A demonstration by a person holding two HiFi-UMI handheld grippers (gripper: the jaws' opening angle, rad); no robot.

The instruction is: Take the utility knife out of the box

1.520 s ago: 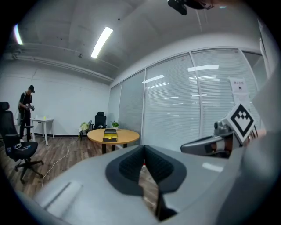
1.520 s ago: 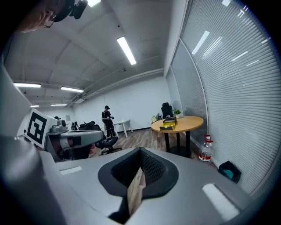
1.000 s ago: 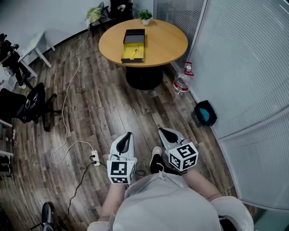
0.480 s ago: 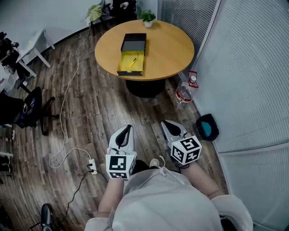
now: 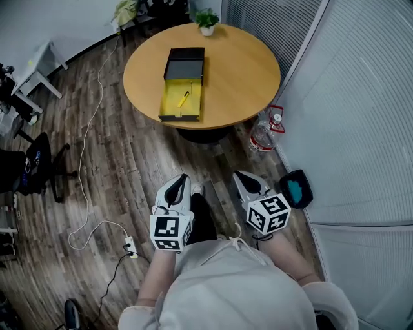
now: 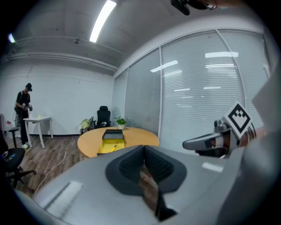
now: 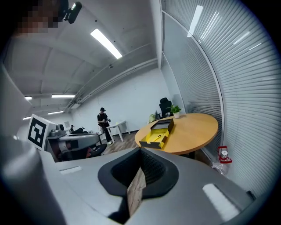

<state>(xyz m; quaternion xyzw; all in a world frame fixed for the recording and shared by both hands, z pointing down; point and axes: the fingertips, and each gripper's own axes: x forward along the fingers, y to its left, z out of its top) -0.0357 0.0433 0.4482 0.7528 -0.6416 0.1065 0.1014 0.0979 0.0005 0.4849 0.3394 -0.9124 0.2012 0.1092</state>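
Note:
An open black box [image 5: 181,97] with a yellow lining lies on the round wooden table [image 5: 245,64], its black lid [image 5: 184,63] just behind it. A yellow utility knife [image 5: 184,98] lies inside the lining. My left gripper [image 5: 182,179] and right gripper [image 5: 242,176] hang side by side over the wood floor, well short of the table, both pointing toward it. Each is shut with nothing between its jaws. The box [image 6: 109,145] shows far off in the left gripper view beyond the left gripper [image 6: 143,149]. In the right gripper view the box [image 7: 157,136] lies beyond the right gripper [image 7: 140,151].
A potted plant [image 5: 206,19] stands at the table's far edge. A water bottle [image 5: 261,135] and a black bin [image 5: 295,187] sit by the glass wall on the right. A power strip [image 5: 129,245] with cable lies left, near an office chair [image 5: 32,161]. A person [image 7: 103,123] stands far back.
The table and box have come closer and lower in the head view as both grippers travelled forward toward them. Both stay shut and empty.

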